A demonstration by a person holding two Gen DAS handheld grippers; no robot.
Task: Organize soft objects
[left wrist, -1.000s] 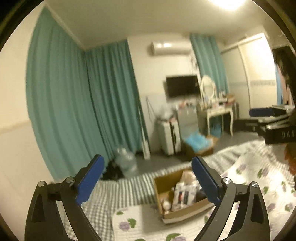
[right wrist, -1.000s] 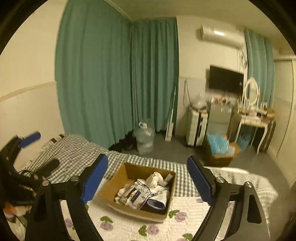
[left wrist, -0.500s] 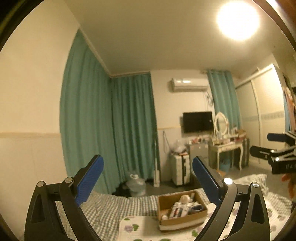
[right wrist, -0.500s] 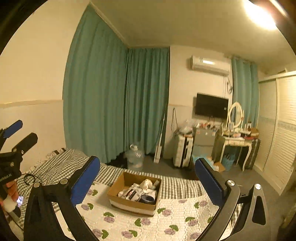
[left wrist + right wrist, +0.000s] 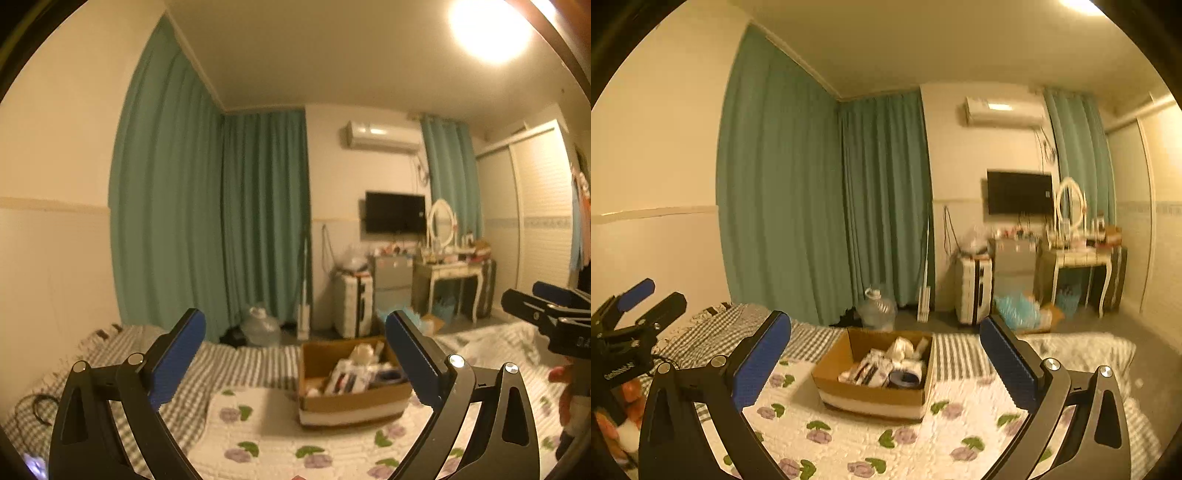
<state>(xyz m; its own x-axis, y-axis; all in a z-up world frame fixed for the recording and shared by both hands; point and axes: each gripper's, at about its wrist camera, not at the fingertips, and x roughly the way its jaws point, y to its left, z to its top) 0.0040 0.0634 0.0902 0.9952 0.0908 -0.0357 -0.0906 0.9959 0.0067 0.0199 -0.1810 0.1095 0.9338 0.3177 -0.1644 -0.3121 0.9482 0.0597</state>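
A brown cardboard box [image 5: 354, 404] [image 5: 871, 400] full of small soft items sits on the bed's floral quilt [image 5: 886, 439]. My left gripper [image 5: 295, 354] is open and empty, held above the quilt short of the box. My right gripper [image 5: 884, 354] is open and empty, also short of the box. The right gripper shows at the right edge of the left wrist view [image 5: 546, 310]. The left gripper shows at the left edge of the right wrist view [image 5: 639, 306].
A checked blanket [image 5: 122, 362] covers the far side of the bed near a teal curtain [image 5: 820, 206]. Past the bed stand a water jug [image 5: 877, 310], a white suitcase [image 5: 973, 291], a dressing table [image 5: 1078, 258] and a wall TV [image 5: 1019, 192].
Both grippers have tilted back down from a high view. The box now sits closer and larger between the fingers in both views. Both stay open.
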